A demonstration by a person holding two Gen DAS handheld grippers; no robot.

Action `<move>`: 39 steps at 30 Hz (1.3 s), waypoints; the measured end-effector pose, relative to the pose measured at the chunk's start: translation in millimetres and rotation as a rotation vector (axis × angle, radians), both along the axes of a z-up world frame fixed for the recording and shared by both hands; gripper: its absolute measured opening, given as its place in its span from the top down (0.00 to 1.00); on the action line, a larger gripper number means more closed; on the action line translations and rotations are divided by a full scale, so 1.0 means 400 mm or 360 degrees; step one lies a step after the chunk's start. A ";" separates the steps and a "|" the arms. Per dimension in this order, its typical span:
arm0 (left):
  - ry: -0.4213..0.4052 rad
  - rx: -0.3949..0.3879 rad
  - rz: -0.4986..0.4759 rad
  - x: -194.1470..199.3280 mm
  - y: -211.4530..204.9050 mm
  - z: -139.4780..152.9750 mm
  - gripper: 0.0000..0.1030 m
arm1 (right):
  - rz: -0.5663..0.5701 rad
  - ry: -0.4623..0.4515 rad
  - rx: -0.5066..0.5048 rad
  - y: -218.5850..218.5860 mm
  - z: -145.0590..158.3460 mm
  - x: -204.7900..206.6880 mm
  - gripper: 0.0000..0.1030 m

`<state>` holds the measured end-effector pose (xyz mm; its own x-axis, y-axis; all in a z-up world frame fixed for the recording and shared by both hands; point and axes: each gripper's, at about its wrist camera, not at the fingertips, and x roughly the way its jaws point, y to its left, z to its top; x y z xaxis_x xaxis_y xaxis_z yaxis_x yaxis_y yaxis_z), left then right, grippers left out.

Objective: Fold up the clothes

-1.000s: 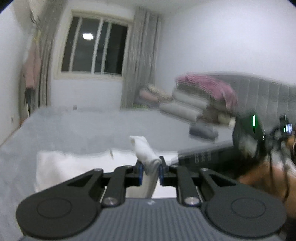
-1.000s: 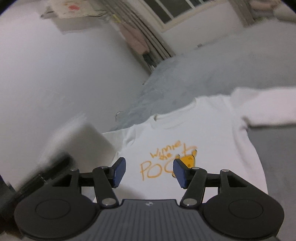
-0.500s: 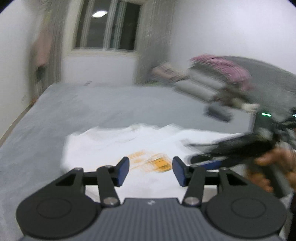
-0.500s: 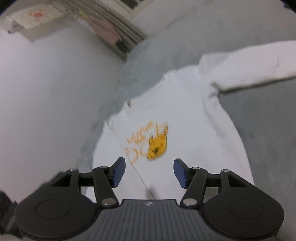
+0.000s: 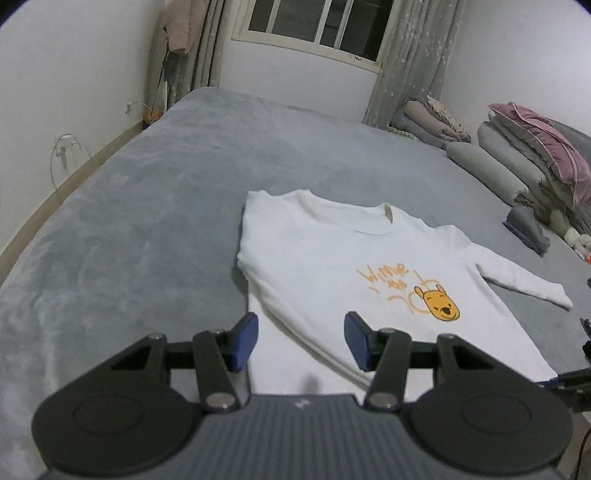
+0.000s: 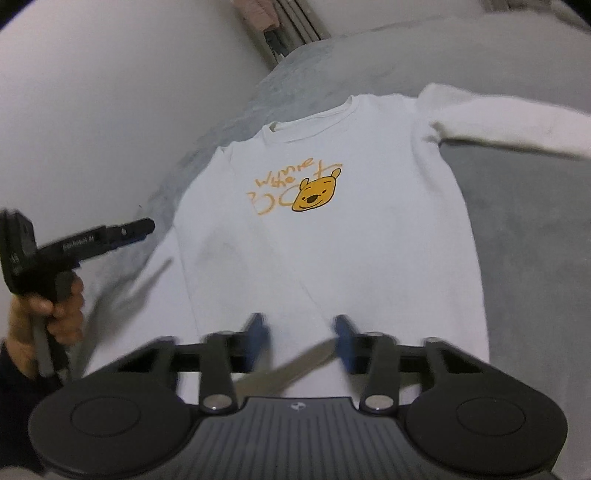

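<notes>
A white sweatshirt (image 5: 325, 266) with a yellow bear print (image 5: 441, 304) lies face up on the grey bed (image 5: 140, 221), collar away from me. One sleeve (image 5: 524, 282) stretches out to the right; the other lies down along the body's left side (image 6: 159, 291). My left gripper (image 5: 301, 341) hovers open over the lower left part of the shirt, holding nothing. My right gripper (image 6: 301, 334) is open above the hem's middle, a little blurred. In the right wrist view the left gripper (image 6: 146, 226) shows from the side, held by a hand (image 6: 62, 306).
Stacked pillows and folded blankets (image 5: 517, 166) line the bed's right side, with a dark grey folded item (image 5: 528, 229) in front of them. A white wall (image 6: 110, 92) runs along the bed's left edge. Window (image 5: 314, 22) and curtains stand at the far end.
One second ago my left gripper was shut on the white sleeve; it has let go, opened and drawn back to the shirt's lower left. My right gripper shifted over the hem.
</notes>
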<state>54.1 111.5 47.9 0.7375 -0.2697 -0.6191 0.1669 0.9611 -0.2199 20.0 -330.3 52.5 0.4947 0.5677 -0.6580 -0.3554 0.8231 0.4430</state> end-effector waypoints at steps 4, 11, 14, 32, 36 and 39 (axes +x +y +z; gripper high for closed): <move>-0.0003 -0.0001 -0.0010 -0.007 -0.006 0.003 0.52 | -0.0026 -0.0153 0.0054 -0.019 0.049 -0.022 0.93; -0.0015 0.0015 -0.0042 0.003 -0.016 0.001 0.49 | -0.0105 -0.0389 0.0172 -0.069 0.133 -0.062 0.93; -0.0018 0.0035 -0.0074 0.013 -0.032 -0.007 0.48 | -0.0165 -0.0412 0.0121 -0.072 0.139 -0.059 0.93; -0.0073 0.0158 -0.0081 0.062 -0.058 -0.028 0.47 | -0.0418 -0.0233 -0.0031 -0.128 0.065 -0.005 0.92; -0.0083 0.0121 -0.0103 0.098 -0.063 -0.032 0.47 | -0.0412 -0.0214 -0.0052 -0.116 0.057 -0.004 0.90; -0.0060 0.0145 -0.0077 0.125 -0.067 -0.045 0.47 | -0.0382 -0.0215 -0.0070 -0.100 0.055 -0.001 0.90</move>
<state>104.3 84.7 29.8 0.7482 -0.2493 -0.6148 0.2199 0.9675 -0.1247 19.7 -370.1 74.6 0.6965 0.3961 -0.5984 -0.2011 0.9082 0.3671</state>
